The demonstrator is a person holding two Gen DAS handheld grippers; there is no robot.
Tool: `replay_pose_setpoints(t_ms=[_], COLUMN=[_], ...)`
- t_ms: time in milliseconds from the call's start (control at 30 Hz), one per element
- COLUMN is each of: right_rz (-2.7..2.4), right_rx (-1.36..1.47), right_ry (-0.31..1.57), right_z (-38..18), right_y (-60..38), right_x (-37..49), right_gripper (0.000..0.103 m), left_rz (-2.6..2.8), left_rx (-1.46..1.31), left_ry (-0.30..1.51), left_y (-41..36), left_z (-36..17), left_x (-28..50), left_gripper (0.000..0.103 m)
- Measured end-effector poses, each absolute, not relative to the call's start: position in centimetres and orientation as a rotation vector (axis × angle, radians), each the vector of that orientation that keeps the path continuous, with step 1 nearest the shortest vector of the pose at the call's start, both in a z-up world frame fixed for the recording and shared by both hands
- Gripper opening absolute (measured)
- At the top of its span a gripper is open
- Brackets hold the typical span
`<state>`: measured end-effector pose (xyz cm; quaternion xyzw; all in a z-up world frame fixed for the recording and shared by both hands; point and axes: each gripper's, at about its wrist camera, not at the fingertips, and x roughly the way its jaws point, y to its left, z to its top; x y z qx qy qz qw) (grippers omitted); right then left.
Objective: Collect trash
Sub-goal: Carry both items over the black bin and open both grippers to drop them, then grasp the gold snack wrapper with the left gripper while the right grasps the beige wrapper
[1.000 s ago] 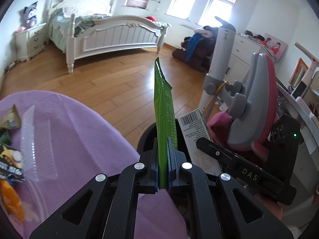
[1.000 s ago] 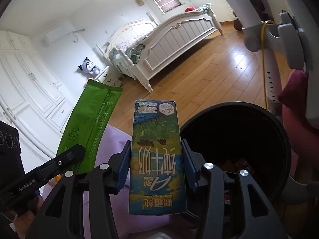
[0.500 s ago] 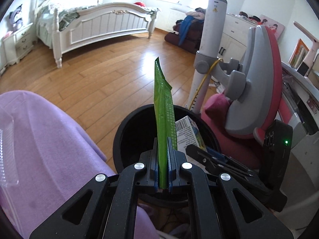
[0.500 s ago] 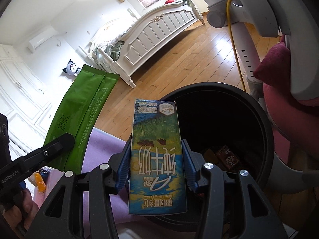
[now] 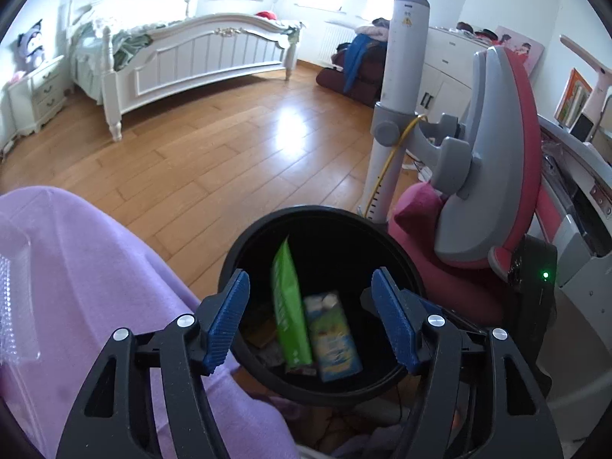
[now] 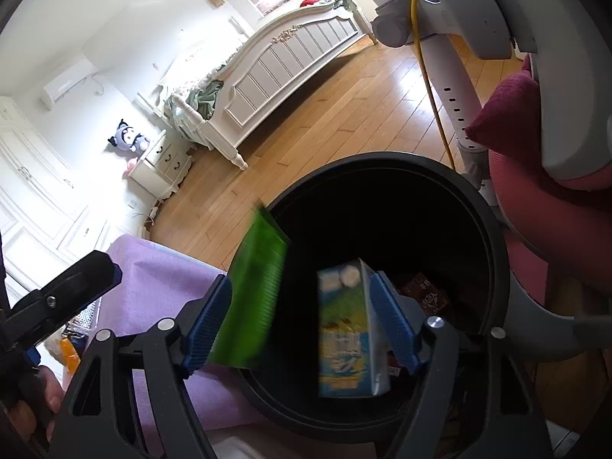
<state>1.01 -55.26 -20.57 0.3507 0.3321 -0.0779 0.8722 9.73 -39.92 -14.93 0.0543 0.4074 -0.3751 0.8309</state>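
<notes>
A black round trash bin (image 5: 244,244) stands on the floor below both grippers; it also shows in the right wrist view (image 6: 493,237). My left gripper (image 5: 311,321) is open above it. A green wrapper (image 5: 288,317) and a blue milk carton (image 5: 332,338) are blurred, falling inside the bin. My right gripper (image 6: 302,325) is open too, with the green wrapper (image 6: 256,302) and the carton (image 6: 346,340) dropping between and past its fingers. Other wrappers (image 6: 424,292) lie at the bin's bottom.
A table with a purple cloth (image 5: 95,279) is at the left, with a clear plastic tray (image 5: 15,302) and snack wrappers (image 6: 69,348) on it. A pink and grey chair (image 5: 497,160) and a white pole (image 5: 397,88) stand right of the bin. Wood floor and a bed (image 5: 199,57) lie beyond.
Both grippers opened over the bin. The green wrapper left the left gripper and the milk carton left the right one; both now fall into the bin.
</notes>
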Motion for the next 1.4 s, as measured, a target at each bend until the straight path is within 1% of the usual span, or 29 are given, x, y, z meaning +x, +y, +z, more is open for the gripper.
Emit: replay_pose_setpoints(t_ms=[300,333,367,400,433,767,967,1100,1267,1367,1400], right_rz=[-0.11,-0.1,-0.091,-0.08,-0.068,0.081,0.213,0.303,0.411,0.469,0.472], right_rx=[0.666,0.656,0.646,0.637,0.629,0.475,0.348,0.315,0.291,0.299,0.292], right_ry=[0.68,0.678,0.675,0.673,0.672,0.688,0.706,0.728,0.8,0.867,0.895], right_z=[-18.2,-17.8,-17.4,-17.0,-16.6,-13.0,-10.6,-9.1,-7.8,-7.6,-7.7], right_y=[-52.8,-52.4,-51.9,-51.4,-50.8,-43.1,-37.2,-33.7,-29.4,-26.9,-26.1], right_x=[1.5,1.6,1.8,1.9,2.1,5.2,8.5,11.1,15.1,17.5,18.4], right_gripper=[0.075,0.075,0.075,0.075,0.075,0.075,0.075,0.075,0.075,0.075,0.075], left_rz=[-0.736,-0.729,-0.719,-0.703,-0.686,-0.534,-0.373,-0.282,-0.236,-0.235,-0.233], left_rx=[0.052,0.043,0.035,0.027,0.02,-0.08,-0.128,-0.129,-0.174,-0.183,-0.183], left_ry=[0.806,0.801,0.794,0.779,0.762,0.702,0.69,0.712,0.772,0.819,0.838], left_y=[-34.6,-33.8,-33.0,-32.0,-31.0,-19.2,-9.7,-3.6,1.8,3.1,3.3], left_z=[-11.8,-11.4,-11.1,-10.7,-10.3,-7.9,-8.0,-8.6,-9.8,-11.1,-11.6], left_x=[8.7,8.6,8.5,8.4,8.3,9.7,12.8,15.8,20.2,22.9,23.9], left_gripper=[0.067,0.068,0.072,0.08,0.082,0.082,0.082,0.082,0.076,0.073,0.07])
